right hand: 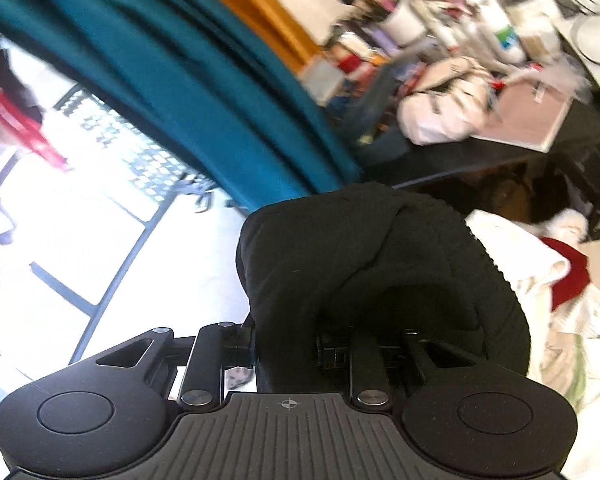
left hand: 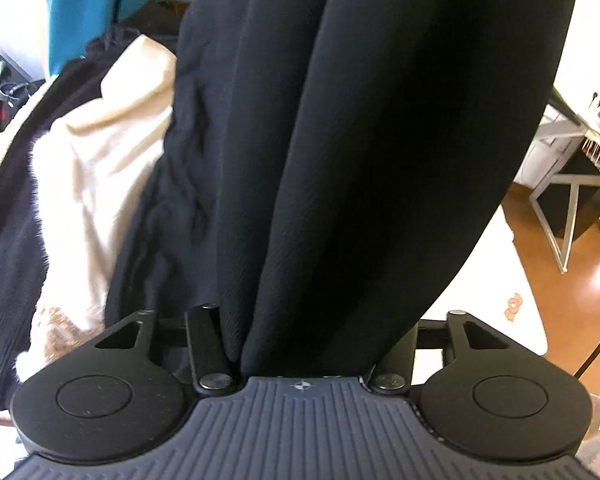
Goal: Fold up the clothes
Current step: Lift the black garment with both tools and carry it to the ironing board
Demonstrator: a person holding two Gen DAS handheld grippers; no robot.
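Note:
A black garment [left hand: 380, 140] hangs in long folds from the top of the left wrist view down into my left gripper [left hand: 320, 320]. The cloth fills the gap between the jaws and hides both fingers, so I cannot see whether they press on it. In the right wrist view the same black garment [right hand: 360, 248] is bunched over my right gripper [right hand: 300, 320]. That gripper is shut on it and held high, with the cloth draped over its fingers.
A cream garment [left hand: 111, 140] and a dark knitted one [left hand: 7, 260] lie to the left on the white table [left hand: 500, 280]. A teal curtain [right hand: 159, 60] hangs by a bright window. A cluttered black desk [right hand: 520, 148] stands beyond, with white and red clothes [right hand: 540, 280] piled on the right.

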